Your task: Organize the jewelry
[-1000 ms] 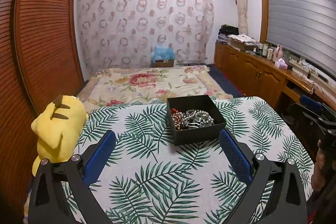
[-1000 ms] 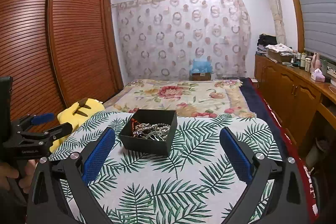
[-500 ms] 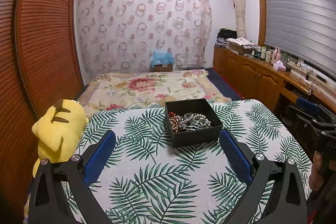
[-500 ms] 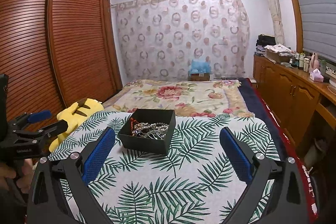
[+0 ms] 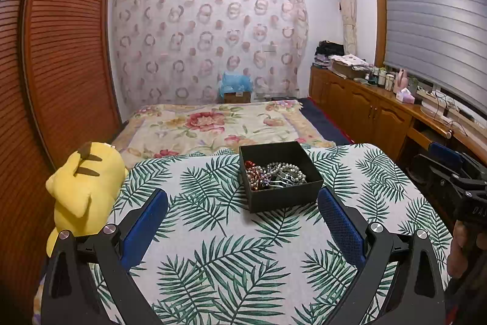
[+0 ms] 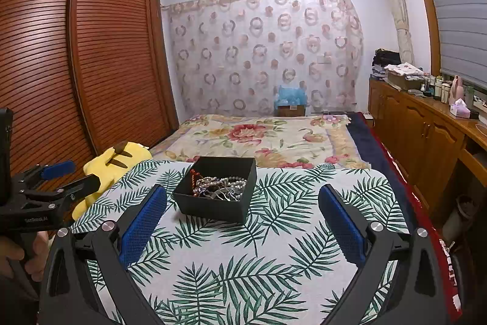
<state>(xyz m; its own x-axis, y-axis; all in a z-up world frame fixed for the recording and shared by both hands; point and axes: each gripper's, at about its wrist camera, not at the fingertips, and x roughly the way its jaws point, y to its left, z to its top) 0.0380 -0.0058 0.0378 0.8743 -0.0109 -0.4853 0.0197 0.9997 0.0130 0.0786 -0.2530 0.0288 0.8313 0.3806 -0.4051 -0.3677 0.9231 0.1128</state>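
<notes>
One black box (image 5: 280, 197) of tangled jewelry (image 5: 274, 174); one yellow plush toy (image 5: 85, 188); two grippers.

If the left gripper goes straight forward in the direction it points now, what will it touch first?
Probably the black box of jewelry. It sits on the leaf-print cloth ahead of the open left gripper, slightly right of centre. Depth is unclear; the fingers may pass above it.

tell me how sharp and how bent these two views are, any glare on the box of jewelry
Left wrist view: strong fisheye bend, the wardrobe bows inward, corners go black; the black box and its beads are sharp, no glare. Right wrist view: same curving on the window blind; the box is sharp and evenly lit, with a soft shadow on the leaf-print cloth.
</notes>
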